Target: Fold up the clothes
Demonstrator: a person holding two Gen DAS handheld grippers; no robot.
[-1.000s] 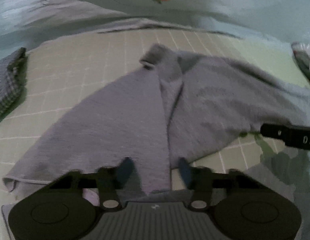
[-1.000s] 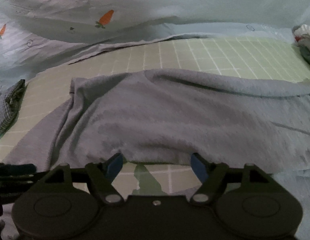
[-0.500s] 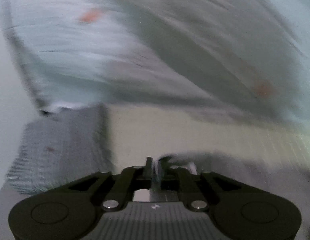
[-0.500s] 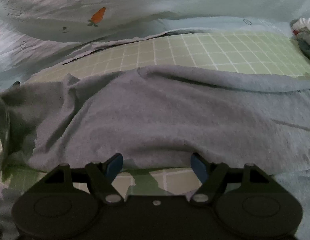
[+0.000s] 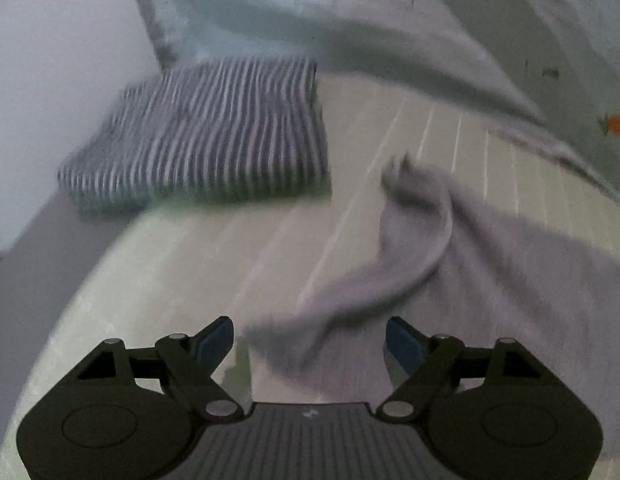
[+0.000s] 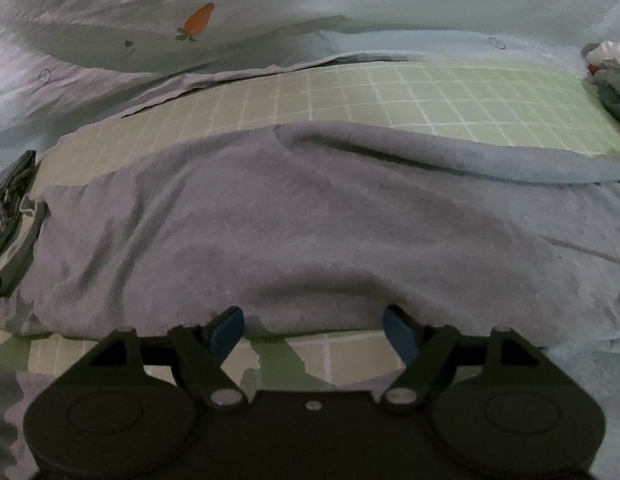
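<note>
A grey garment (image 6: 310, 220) lies spread over the green checked sheet (image 6: 430, 96). In the left wrist view its rumpled end (image 5: 410, 248) trails down between the fingers of my left gripper (image 5: 310, 338). The jaws are opening, and the blue pads stand well clear of the cloth on both sides. My right gripper (image 6: 313, 326) is open just short of the garment's near hem, with only sheet between its fingers. Motion blurs the left wrist view.
A folded striped garment (image 5: 214, 136) sits at the bed's left end beside a pale wall (image 5: 50, 60); the bed edge (image 5: 38, 240) drops off below it. A pale blue carrot-print duvet (image 6: 270, 0) is bunched behind. Loose clothes (image 6: 610, 68) lie far right.
My left gripper shut on the grey garment's edge, swung left toward the striped garment, rolled, then opened and let the cloth go. The garment's left side has bunched inward. The right gripper stayed put.
</note>
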